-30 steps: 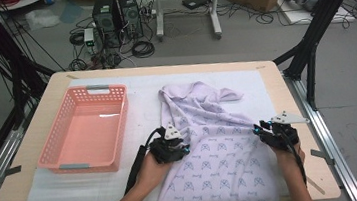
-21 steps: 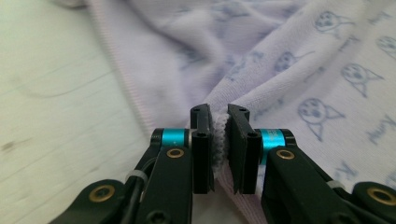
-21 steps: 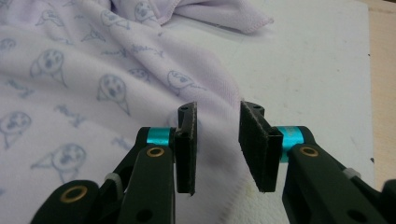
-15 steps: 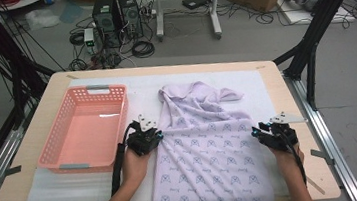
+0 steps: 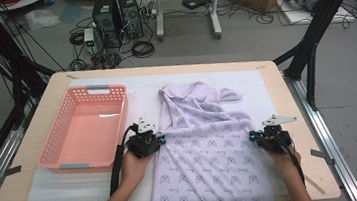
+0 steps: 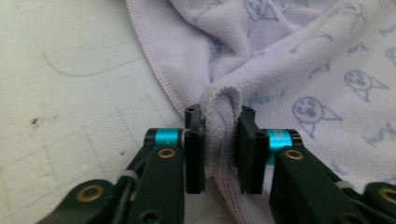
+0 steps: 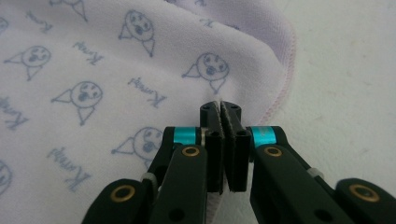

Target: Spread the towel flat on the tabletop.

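A pale lilac terry-cloth towel printed with small blue cartoon faces [image 5: 207, 153] lies spread across the white mat on the wooden bench [image 5: 294, 98], its near end hanging over the front edge. The left hand-held gripper [image 6: 220, 135] clamps a bunched fold of the towel's left hem; its jaws have just been closing on the cloth. The right hand-held gripper [image 7: 226, 140], at the towel's right edge, has just pressed its jaws together, with whether they pinch cloth unclear. A salmon-pink perforated plastic basket [image 5: 51, 154] sits just left of the towel.
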A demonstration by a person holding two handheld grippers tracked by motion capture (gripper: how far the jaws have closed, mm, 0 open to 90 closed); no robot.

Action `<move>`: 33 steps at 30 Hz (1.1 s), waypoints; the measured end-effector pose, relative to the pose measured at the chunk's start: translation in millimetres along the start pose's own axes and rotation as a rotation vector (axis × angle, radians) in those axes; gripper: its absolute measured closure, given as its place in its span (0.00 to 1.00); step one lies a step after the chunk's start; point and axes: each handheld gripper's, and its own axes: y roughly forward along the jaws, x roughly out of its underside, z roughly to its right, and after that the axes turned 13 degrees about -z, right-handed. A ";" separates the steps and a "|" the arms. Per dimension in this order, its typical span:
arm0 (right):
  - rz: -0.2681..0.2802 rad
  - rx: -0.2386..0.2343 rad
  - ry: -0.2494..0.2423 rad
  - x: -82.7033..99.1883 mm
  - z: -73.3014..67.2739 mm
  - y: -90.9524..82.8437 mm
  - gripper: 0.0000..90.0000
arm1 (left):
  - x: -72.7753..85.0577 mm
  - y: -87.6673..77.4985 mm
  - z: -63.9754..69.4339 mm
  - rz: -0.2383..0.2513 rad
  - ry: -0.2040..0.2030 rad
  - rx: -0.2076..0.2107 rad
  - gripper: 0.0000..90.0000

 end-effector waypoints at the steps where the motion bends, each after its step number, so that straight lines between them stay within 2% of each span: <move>1: 0.002 0.021 -0.009 -1.1 -0.7 0.7 0.98 | -0.4 -0.1 -1.1 0.012 -0.020 -0.008 0.85; 5: 0.023 0.093 -0.001 -9.3 0.0 6.7 0.99 | -1.5 -1.2 -8.3 0.066 -0.108 -0.037 0.85; 9: 0.031 0.203 -0.003 -24.9 1.3 15.8 0.99 | -9.8 5.3 -8.2 0.105 -0.123 -0.101 0.85; 11: 0.050 0.241 0.006 -34.4 2.7 18.2 0.99 | -14.3 10.3 -12.3 0.095 -0.146 -0.098 0.85; 13: 0.054 0.248 0.022 -42.3 5.3 20.6 0.99 | -17.0 13.4 -15.3 0.097 -0.157 -0.105 0.84; 15: 0.038 0.257 0.018 -47.0 7.2 24.6 0.98 | -18.8 16.0 -17.6 0.088 -0.182 -0.104 0.79; 16: 0.031 0.250 0.022 -47.5 7.3 26.9 0.96 | -18.5 15.9 -18.5 0.091 -0.188 -0.091 0.75; 18: 0.008 0.238 0.021 -46.4 4.8 29.7 0.83 | -16.7 14.3 -18.5 0.066 -0.155 -0.061 0.65; 19: 0.015 0.225 0.020 -44.2 3.6 29.0 0.75 | -15.3 13.5 -17.8 0.047 -0.129 -0.042 0.59; 21: 0.052 0.191 0.032 -38.3 2.2 23.0 0.68 | -10.3 9.7 -14.2 0.033 -0.104 -0.023 0.52; 24: 0.094 0.154 0.031 -26.9 -0.8 9.6 0.65 | -4.4 4.3 -7.2 -0.001 -0.068 0.005 0.49; 26: 0.094 0.123 0.020 -18.0 -4.0 1.8 0.64 | 0.9 -0.4 -1.4 -0.012 -0.031 -0.015 0.49; 29: 0.079 0.108 -0.019 -1.2 -11.2 -6.3 0.63 | 12.8 -6.5 5.8 -0.001 -0.010 -0.034 0.50; 31: 0.066 0.109 -0.031 11.3 -14.3 -10.1 0.62 | 19.8 -12.2 8.6 0.000 -0.010 -0.035 0.50; 33: 0.065 0.101 -0.014 23.6 -14.2 -14.7 0.61 | 26.8 -17.3 11.7 0.004 -0.028 -0.023 0.50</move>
